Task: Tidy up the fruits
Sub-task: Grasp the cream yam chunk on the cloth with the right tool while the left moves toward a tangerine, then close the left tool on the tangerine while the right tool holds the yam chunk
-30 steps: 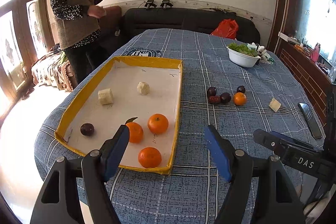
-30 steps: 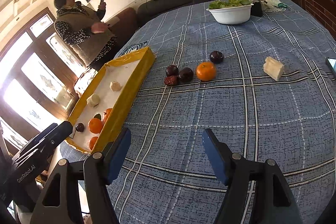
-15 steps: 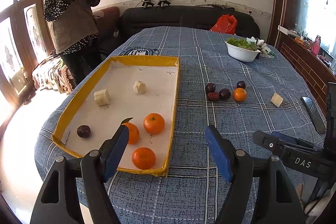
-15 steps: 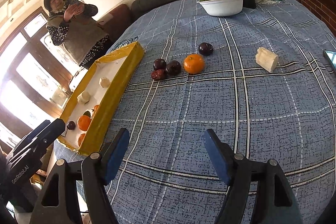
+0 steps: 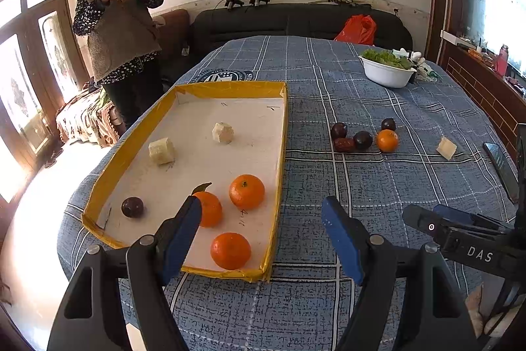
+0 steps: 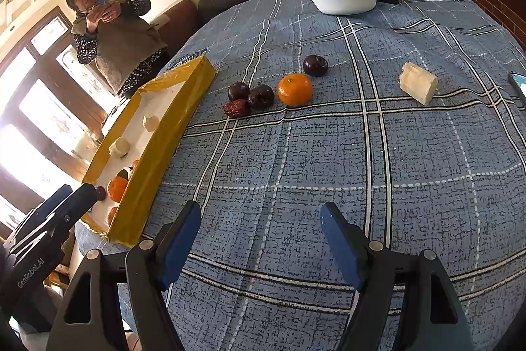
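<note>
A yellow-rimmed white tray [image 5: 284, 134] lies on the left of the blue checked table and holds three tangerines [image 5: 246, 191], a dark plum [image 5: 132, 207] and two pale fruit chunks [image 5: 161, 150]. On the cloth to its right lie a tangerine [image 6: 295, 89], three dark plums [image 6: 315, 65], a red date [image 6: 236, 108] and a pale chunk [image 6: 418, 83]. My left gripper [image 5: 261, 232] is open and empty above the tray's near right corner. My right gripper [image 6: 261, 236] is open and empty over bare cloth, well short of the loose fruit.
A white bowl of greens [image 5: 387, 69] stands at the far right of the table. A phone [image 5: 499, 162] lies near the right edge. A person [image 5: 120, 32] stands beyond the table's left side. A dark sofa with a red bag [image 5: 356, 30] is behind.
Both grippers have drawn back and risen slightly, so the tray and loose fruit sit a little further off. The person has raised a phone in both hands.
</note>
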`<control>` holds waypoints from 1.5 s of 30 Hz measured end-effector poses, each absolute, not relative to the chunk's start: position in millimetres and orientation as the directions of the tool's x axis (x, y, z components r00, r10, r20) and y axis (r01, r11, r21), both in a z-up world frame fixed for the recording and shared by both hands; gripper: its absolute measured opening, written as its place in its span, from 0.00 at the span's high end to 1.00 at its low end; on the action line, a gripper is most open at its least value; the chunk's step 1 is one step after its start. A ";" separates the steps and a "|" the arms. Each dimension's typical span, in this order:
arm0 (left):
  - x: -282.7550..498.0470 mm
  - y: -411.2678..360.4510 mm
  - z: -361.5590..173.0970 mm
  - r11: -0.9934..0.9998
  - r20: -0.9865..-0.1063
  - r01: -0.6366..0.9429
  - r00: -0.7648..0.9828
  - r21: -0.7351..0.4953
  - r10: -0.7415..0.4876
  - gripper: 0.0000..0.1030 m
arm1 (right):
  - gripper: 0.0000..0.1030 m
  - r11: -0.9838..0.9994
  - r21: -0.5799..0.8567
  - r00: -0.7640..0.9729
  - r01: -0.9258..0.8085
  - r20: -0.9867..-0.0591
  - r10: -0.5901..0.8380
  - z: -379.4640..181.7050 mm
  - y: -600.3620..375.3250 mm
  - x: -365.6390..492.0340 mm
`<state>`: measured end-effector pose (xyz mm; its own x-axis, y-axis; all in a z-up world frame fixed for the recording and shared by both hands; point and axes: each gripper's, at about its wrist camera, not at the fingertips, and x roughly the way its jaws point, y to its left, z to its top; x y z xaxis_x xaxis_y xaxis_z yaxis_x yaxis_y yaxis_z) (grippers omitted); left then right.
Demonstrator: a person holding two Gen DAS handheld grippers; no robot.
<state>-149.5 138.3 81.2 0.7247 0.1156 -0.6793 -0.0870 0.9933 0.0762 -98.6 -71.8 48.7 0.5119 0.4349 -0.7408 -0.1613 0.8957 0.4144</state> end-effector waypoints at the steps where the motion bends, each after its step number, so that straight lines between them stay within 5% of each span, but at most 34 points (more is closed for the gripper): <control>1: -147.9 138.3 79.7 0.993 -0.683 -0.086 0.722 0.075 0.114 0.27 | 0.22 0.897 0.412 0.512 -0.159 -0.742 0.432 48.0 -72.0 -97.9; 9: -135.0 140.2 67.6 0.995 -0.708 -0.075 0.700 0.061 0.096 0.27 | 0.23 0.911 0.386 0.554 -0.143 -0.732 0.397 59.5 -94.1 -87.6; 18: -116.5 147.8 62.2 0.997 -0.719 -0.036 0.694 -0.075 -0.029 0.27 | 0.23 0.965 0.261 0.626 -0.016 -0.750 0.213 71.2 -163.6 -47.8; 27: -83.8 116.2 60.2 0.982 -0.750 0.091 0.635 -0.167 -0.187 0.27 | 0.23 0.976 0.217 0.594 -0.028 -0.782 0.191 44.9 -158.2 0.4; 30: -72.1 105.1 60.2 0.978 -0.756 0.114 0.620 -0.177 -0.209 0.27 | 0.31 0.970 0.239 0.582 -0.051 -0.782 0.223 36.0 -160.7 6.9; 34: -53.2 83.3 57.4 0.969 -0.757 0.169 0.604 -0.182 -0.248 0.27 | 0.61 0.963 0.265 0.596 -0.056 -0.765 0.245 32.8 -166.7 6.5; 36: -43.3 67.7 55.9 0.954 -0.750 0.234 0.592 -0.188 -0.293 0.30 | 0.61 0.953 0.299 0.597 -0.051 -0.756 0.269 31.5 -171.8 6.9; 39: -30.2 41.0 54.2 0.936 -0.750 0.328 0.584 -0.132 -0.310 0.50 | 0.61 0.948 0.314 0.602 -0.048 -0.749 0.278 32.0 -173.6 6.3; 45: 4.7 14.4 44.5 0.918 -0.766 0.385 0.562 -0.092 -0.313 0.51 | 0.61 0.942 0.332 0.602 -0.038 -0.745 0.287 32.9 -175.7 5.5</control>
<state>4.7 14.4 44.5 0.5622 -0.3129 -0.7656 0.3851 0.9182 -0.0924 5.5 -175.7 32.9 0.6023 0.2870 -0.7449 -0.0384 0.9425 0.3321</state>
